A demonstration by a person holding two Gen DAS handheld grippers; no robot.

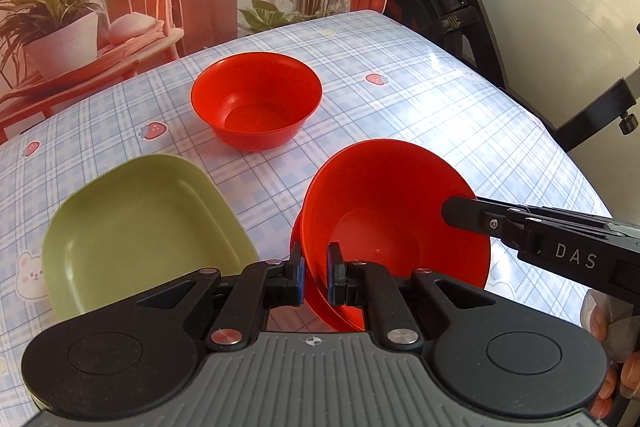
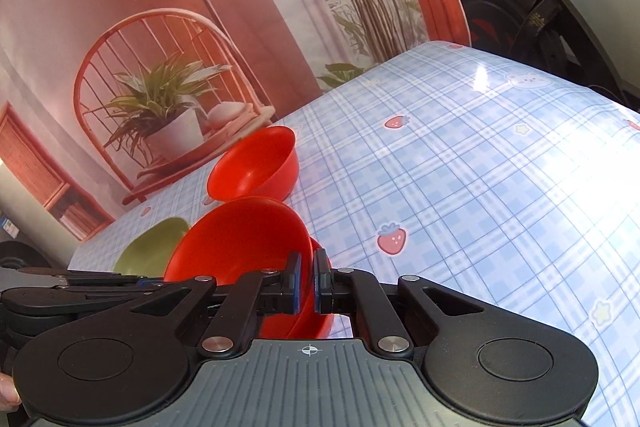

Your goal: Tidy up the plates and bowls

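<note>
Landmark: the lone red bowl (image 1: 256,101) stands upright on the checked desk (image 1: 420,75), apart from everything else.

Held bowl: a second red bowl (image 1: 394,223), tilted steeply with its mouth towards the left wrist camera, sits nearer the cameras than the lone bowl. It seems to nest in or lean against another red bowl (image 1: 326,303), of which only a rim sliver shows beneath it.

Left gripper (image 1: 315,277): its blue-padded fingers (image 1: 299,279) are closed on the tilted bowl's near rim, one inside and one outside.

Right gripper (image 2: 307,281): its fingers pinch the rim on the opposite side, seen from behind in the right wrist view.

Green plate (image 1: 140,231): lies flat on the desk, nearer the cameras than the lone bowl and just beside the held bowl.

Risk, slip: both grips are thin edge pinches on smooth plastic, so the bowl could likely pivot or squirt out if either hand twists.

Risk, pull-apart: two hands on one rim may fight each other, flexing the bowl.

Risk, drag: the bowl underneath could lift with it, then drop onto the desk.

Risk, collision: a swing towards the lone bowl might knock it or clip the green plate.
</note>
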